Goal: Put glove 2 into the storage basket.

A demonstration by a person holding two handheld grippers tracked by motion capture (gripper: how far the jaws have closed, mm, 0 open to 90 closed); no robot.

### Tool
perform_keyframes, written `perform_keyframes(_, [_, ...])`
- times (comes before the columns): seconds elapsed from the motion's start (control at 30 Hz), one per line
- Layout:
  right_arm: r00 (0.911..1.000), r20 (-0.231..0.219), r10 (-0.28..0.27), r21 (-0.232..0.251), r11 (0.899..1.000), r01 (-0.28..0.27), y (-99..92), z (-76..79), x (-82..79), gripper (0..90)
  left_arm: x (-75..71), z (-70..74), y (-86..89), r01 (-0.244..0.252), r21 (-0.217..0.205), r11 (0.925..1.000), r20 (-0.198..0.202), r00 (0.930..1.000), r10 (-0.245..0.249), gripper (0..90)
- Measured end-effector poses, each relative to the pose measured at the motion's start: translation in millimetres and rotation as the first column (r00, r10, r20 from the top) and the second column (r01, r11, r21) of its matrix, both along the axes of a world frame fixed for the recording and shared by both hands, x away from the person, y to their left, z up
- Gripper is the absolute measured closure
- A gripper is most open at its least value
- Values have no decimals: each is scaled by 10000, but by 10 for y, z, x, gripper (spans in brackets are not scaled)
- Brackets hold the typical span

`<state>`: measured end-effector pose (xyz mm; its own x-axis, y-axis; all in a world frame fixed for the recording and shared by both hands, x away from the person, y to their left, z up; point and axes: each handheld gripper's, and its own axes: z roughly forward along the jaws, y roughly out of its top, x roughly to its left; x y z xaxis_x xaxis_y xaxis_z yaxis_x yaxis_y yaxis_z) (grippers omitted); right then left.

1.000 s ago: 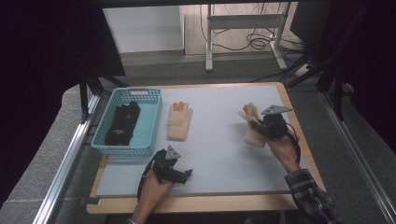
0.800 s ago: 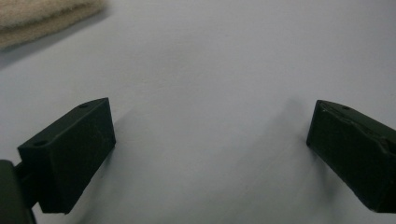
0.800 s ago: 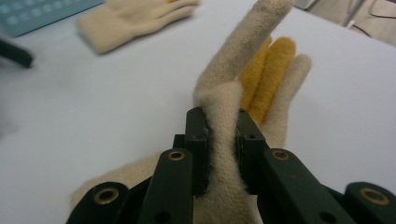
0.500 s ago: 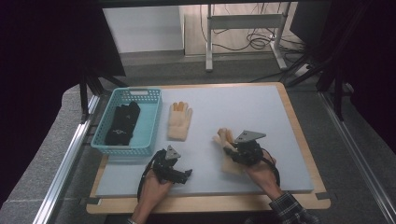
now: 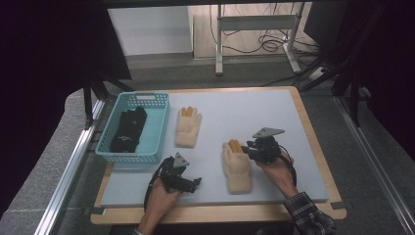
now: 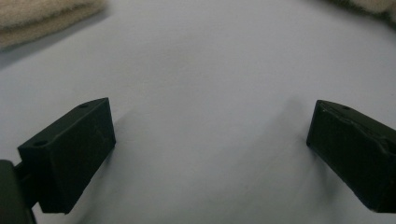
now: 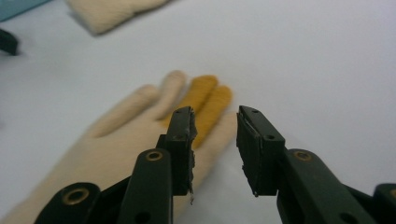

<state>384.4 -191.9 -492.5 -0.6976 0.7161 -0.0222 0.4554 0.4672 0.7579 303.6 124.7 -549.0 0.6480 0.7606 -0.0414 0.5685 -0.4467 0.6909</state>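
Note:
A cream knit glove [image 5: 236, 166] with orange fingers lies flat on the grey mat, near the front middle. My right gripper [image 5: 247, 150] is at its right edge by the fingers. In the right gripper view its jaws [image 7: 215, 116] stand apart just above that glove [image 7: 140, 126]; they have just been opening and nothing is pinched between them. A second matching glove [image 5: 188, 126] lies beside the basket. My left gripper [image 5: 195, 182] rests low at the front left, jaws wide open [image 6: 210, 121] over bare mat.
A teal basket [image 5: 112, 152] at the left holds black gloves [image 5: 128, 129]. The grey mat [image 5: 274, 107] lies on a wooden board. Dark frame legs and rails flank the table. Both glove edges peek into the left gripper view's top corners.
My right gripper brought the cream glove from the far right of the mat to the front middle, laid it down and opened its jaws. The left hand stayed put.

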Motion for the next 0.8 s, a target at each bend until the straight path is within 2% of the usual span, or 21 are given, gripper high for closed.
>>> perform_keyframes(0.13, [9995,-245,-182,100,9998,185,-4,-85,161,650,0,-1,-2,-20,-17,10000,7,10000,20,12])
perform_keyframes(0.43, [9979,-549,337,690,9972,-299,200,-94,328,570,0,0,0,1,1,10000,-4,10000,-1,12])
perform_keyframes(0.5, [9959,-590,680,790,9949,-633,348,-63,369,575,0,1,1,1,11,10000,-3,10000,-1,12])
perform_keyframes(0.63, [9907,-684,1177,825,9903,-1119,573,-36,433,642,1,1,2,12,32,10000,1,10000,-12,12])
perform_keyframes(0.8, [9848,-696,1594,623,9859,-1552,873,-46,532,699,0,0,2,5,18,10000,2,10000,-5,12])
